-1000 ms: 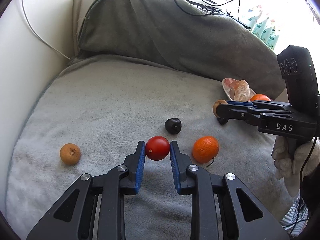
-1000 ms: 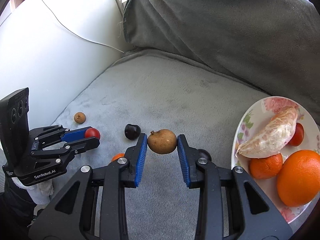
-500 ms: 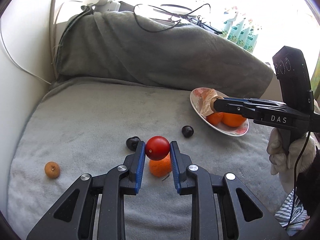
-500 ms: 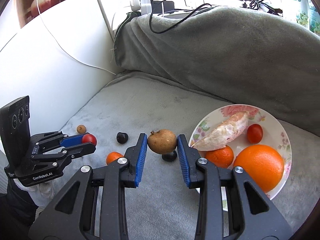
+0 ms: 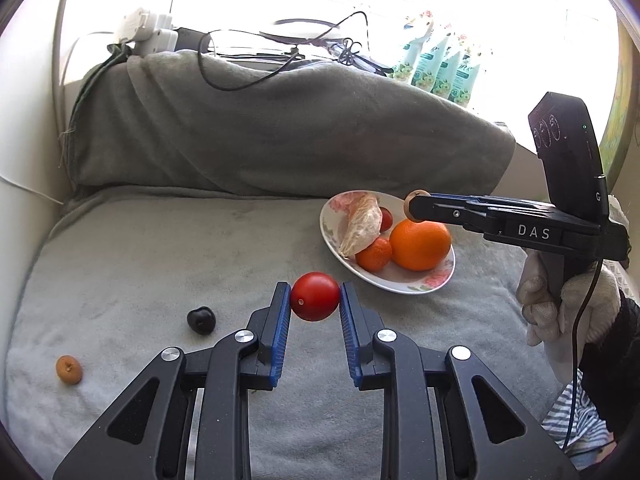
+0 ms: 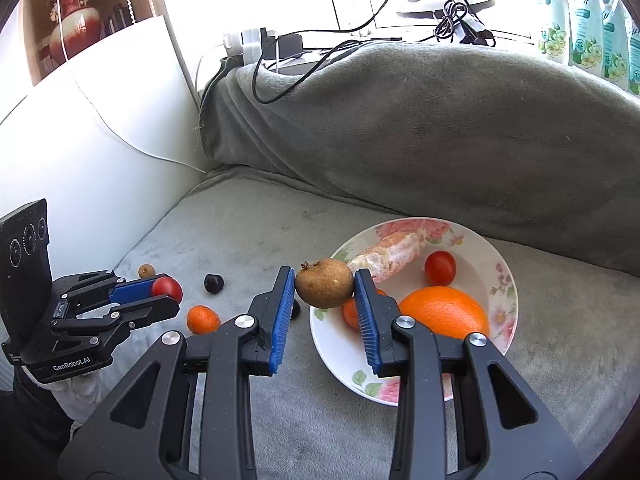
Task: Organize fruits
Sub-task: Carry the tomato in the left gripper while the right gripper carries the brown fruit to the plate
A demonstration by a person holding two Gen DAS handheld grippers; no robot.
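Note:
My left gripper [image 5: 315,298] is shut on a red tomato [image 5: 315,296], held above the grey blanket to the near left of the floral plate [image 5: 416,284]. My right gripper [image 6: 325,290] is shut on a brown round fruit [image 6: 325,288], held over the plate's left rim [image 6: 320,332]. The plate holds a large orange [image 6: 444,312], a small mandarin [image 5: 374,254], a peeled citrus piece [image 6: 394,254] and a small tomato [image 6: 440,267]. On the blanket lie a dark cherry [image 5: 201,319], a small brown fruit [image 5: 69,369], a mandarin [image 6: 203,319] and another dark fruit [image 6: 295,309].
A rolled grey blanket [image 5: 280,128] rises behind the plate, with cables and a power strip [image 5: 146,32] on top. A white wall [image 6: 80,152] bounds the left side. Green-white packets [image 5: 436,68] stand at the back right.
Both grippers have risen and moved toward the plate with their fruits. The right gripper now hangs over the plate's rim; the left one has drawn closer to the plate.

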